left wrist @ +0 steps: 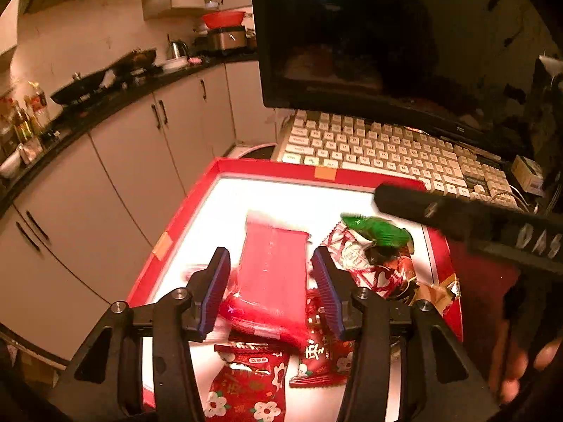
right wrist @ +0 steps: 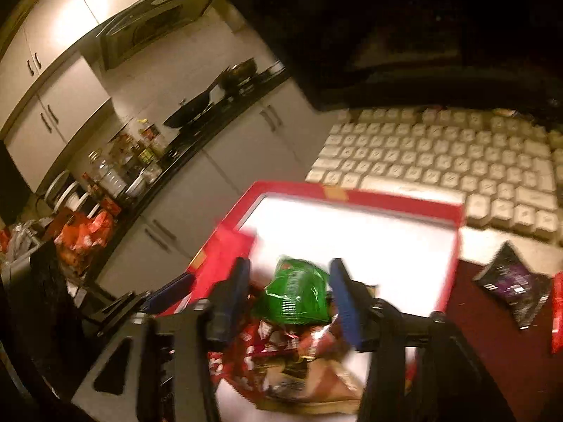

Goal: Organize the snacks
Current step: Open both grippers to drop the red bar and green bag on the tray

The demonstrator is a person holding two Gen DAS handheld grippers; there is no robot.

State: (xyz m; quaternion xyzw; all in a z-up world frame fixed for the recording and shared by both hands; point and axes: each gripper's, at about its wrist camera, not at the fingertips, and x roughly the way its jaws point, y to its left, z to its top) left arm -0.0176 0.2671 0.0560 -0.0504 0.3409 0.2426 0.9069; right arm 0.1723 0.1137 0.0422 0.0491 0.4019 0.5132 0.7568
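A red-walled box (left wrist: 274,168) with a white floor holds several snack packets. In the left wrist view my left gripper (left wrist: 271,263) is open over the box, its blue pads on either side of a plain red packet (left wrist: 272,274) without gripping it. Red flowered packets (left wrist: 246,383) lie below it. A green packet (left wrist: 380,232) lies on red-and-white packets at the right. In the right wrist view my right gripper (right wrist: 292,286) is open around the green packet (right wrist: 295,295), above the box (right wrist: 387,204); the frame is blurred. The right gripper's dark finger (left wrist: 440,211) shows in the left wrist view.
A cream keyboard (left wrist: 387,151) and a dark monitor (left wrist: 352,35) stand just behind the box. A dark purple packet (right wrist: 513,285) and a red packet (right wrist: 556,313) lie on the dark red surface right of the box. Kitchen cabinets (left wrist: 123,176) and a cluttered counter are at the left.
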